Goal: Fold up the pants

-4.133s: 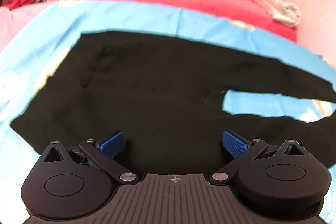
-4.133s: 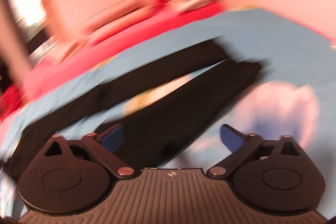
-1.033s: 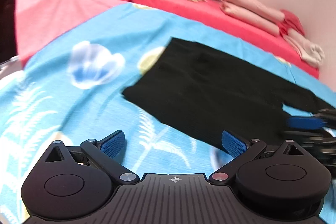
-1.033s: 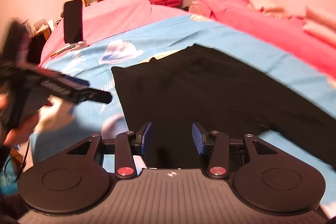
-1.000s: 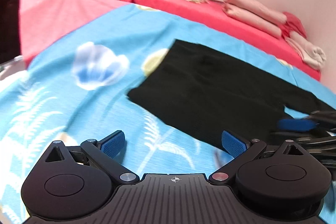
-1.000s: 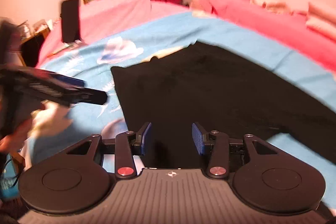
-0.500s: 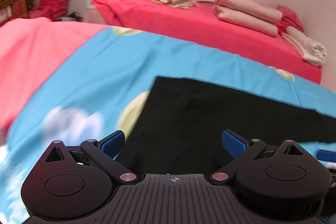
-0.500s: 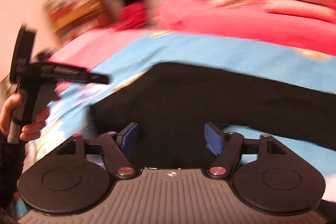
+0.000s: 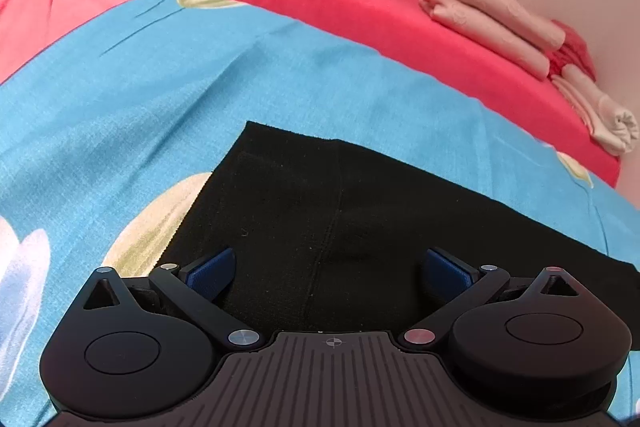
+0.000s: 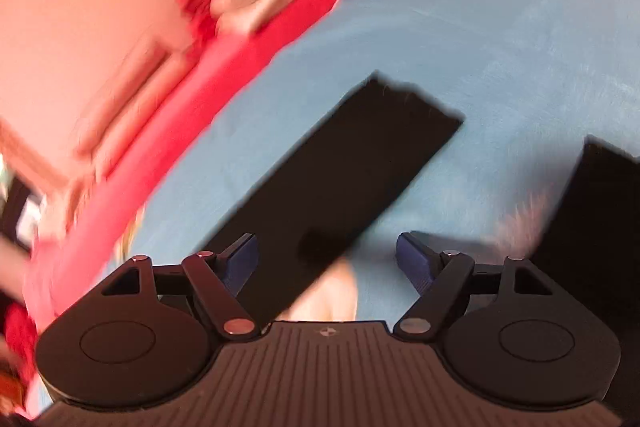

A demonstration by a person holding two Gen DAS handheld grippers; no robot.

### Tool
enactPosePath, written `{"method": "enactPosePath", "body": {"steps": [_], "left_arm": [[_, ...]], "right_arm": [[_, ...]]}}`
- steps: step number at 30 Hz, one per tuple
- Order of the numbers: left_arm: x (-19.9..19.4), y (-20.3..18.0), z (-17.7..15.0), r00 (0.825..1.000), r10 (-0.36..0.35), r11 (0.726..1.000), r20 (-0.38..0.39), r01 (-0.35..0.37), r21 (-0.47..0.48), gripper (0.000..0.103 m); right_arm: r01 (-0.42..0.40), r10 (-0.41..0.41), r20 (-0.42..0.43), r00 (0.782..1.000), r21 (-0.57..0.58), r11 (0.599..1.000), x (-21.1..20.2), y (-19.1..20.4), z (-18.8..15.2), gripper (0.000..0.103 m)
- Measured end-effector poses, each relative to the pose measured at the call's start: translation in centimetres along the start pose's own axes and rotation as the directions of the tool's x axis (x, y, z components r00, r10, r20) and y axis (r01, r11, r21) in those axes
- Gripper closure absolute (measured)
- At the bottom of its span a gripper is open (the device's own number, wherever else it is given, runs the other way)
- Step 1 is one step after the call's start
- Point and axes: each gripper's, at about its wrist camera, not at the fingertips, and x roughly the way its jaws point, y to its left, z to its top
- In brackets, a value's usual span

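The left gripper (image 9: 330,273) hangs low over the waist end of black pants (image 9: 340,211), its blue-padded fingers (image 9: 210,273) spread wide with nothing between them; whether the tips touch the cloth cannot be told. The pants lie flat on a blue printed bedsheet (image 9: 160,83), their centre seam running up between the fingers. The waistband's far corner sits ahead and to the left, and the left edge crosses a pale yellow disc (image 9: 152,223) printed on the sheet. Bare blue sheet stretches beyond the far edge up to a red bedspread (image 9: 360,7), where folded pink linens (image 9: 492,15) are stacked by the wall.

In the blurred right wrist view, the right gripper (image 10: 326,261) is likewise spread wide and empty above one trouser leg (image 10: 348,163), which runs diagonally away to a squared hem with open blue bedsheet (image 10: 520,47) past it. A second black leg (image 10: 596,211) lies off to the right, a strip of sheet separating the two.
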Motion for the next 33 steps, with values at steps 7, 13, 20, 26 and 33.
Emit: {"method": "enactPosePath", "body": {"steps": [7,13,20,26,33], "left_arm": [[0.6,-1.8,-0.7,0.997,0.076,0.990,0.006,-0.077,0.121,0.000],[0.9,-2.3,-0.6,0.994,0.108,0.983,0.008,-0.108,0.151,0.000],[1.5,-2.9,-0.6,0.990,0.143,0.973,0.011,-0.142,0.184,0.000],[1.3,-2.8,-0.8,0.990,0.137,0.973,0.015,-0.137,0.184,0.000],[1.3,-3.0,-1.0,0.989,0.149,0.970,0.025,-0.151,0.190,0.000]], "right_arm": [[0.068,-0.056,0.093,0.994,-0.123,0.990,3.1,0.6,1.3,0.092],[0.101,-0.099,0.117,0.988,-0.008,0.995,2.7,-1.4,3.2,0.082],[-0.006,0.046,0.093,0.995,-0.394,0.919,-0.2,8.5,-3.0,0.036],[-0.356,0.176,-0.346,0.922,-0.577,0.735,4.8,15.2,-9.1,0.036],[-0.035,0.013,-0.047,0.999,-0.510,0.859,4.8,14.1,-6.3,0.049]]}}
